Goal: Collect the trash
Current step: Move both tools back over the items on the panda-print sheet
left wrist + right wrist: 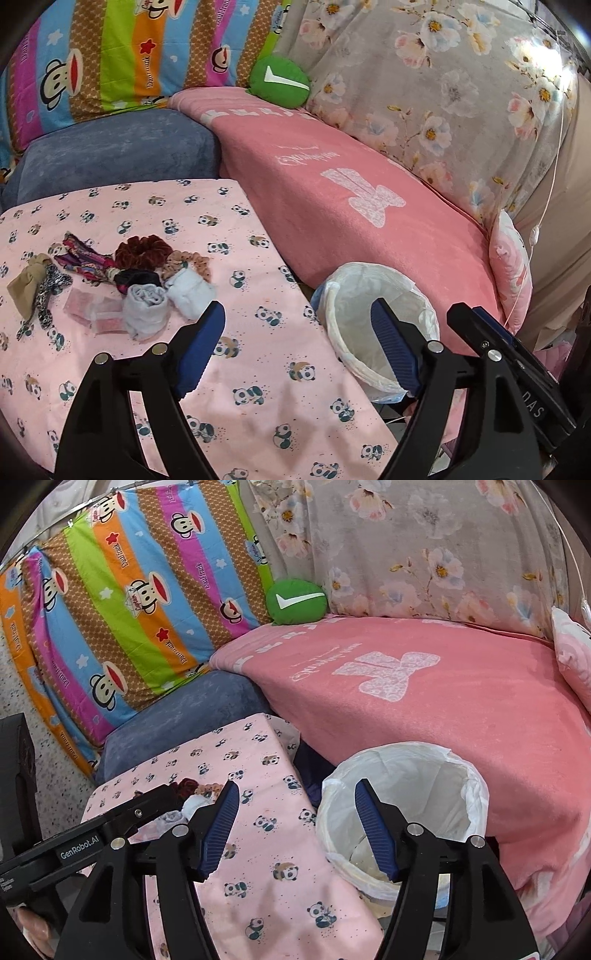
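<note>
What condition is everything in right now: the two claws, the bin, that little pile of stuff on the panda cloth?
left gripper: open, holding nothing.
right gripper: open, holding nothing.
trash bin: upright, lined with a white bag, no lid.
pile of scrunchies and rolled socks: heaped on the panda cloth, untouched.
green cushion: propped against the bedding.

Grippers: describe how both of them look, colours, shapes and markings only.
The left gripper and right gripper match: black plastic arms forking into a V, silver round pivot screws, and tapered dark blue ribbed pads on the fingers. The left one's body shows white "GenRobot.AI" lettering in the right wrist view. No cables or sleeves show.
</note>
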Demonstrator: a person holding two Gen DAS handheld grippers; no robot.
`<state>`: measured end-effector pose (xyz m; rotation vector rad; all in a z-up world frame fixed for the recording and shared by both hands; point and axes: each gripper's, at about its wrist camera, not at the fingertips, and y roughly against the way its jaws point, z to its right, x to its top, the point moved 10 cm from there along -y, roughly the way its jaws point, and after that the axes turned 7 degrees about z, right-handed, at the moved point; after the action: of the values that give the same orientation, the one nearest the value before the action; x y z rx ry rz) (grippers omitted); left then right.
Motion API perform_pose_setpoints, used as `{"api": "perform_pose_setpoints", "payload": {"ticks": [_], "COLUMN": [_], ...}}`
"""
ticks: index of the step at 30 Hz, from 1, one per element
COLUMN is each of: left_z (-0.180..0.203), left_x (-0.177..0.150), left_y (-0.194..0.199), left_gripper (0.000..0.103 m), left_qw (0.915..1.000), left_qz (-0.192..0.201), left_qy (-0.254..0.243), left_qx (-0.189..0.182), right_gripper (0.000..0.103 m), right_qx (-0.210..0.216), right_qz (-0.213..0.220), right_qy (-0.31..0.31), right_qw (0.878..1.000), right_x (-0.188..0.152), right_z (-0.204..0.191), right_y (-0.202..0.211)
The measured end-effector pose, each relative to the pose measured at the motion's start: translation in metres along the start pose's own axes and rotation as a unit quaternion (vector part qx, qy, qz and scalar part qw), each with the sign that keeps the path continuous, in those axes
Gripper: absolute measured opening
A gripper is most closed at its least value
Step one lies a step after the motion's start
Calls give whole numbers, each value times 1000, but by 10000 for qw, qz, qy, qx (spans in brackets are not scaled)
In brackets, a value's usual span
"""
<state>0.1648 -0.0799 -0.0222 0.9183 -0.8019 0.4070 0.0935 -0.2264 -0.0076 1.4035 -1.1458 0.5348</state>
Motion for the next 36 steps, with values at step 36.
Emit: {"api": "perform_pose_setpoints", "payload": {"ticks": [36], "left_z": [-257], "left_x": [-52], "left_y": [-10], "left_gripper": [83], "left_qw": [9748], "left_qz": [-447], "left_qy": [1366], "left_qx": [1708], "right_gripper": [63], "right_qx": [1061], "right_qz": [-1202], "right_qy": [802], "right_qw": [9838], "right_x": [-124], "right_z": [-185], "right_y": [-123]}}
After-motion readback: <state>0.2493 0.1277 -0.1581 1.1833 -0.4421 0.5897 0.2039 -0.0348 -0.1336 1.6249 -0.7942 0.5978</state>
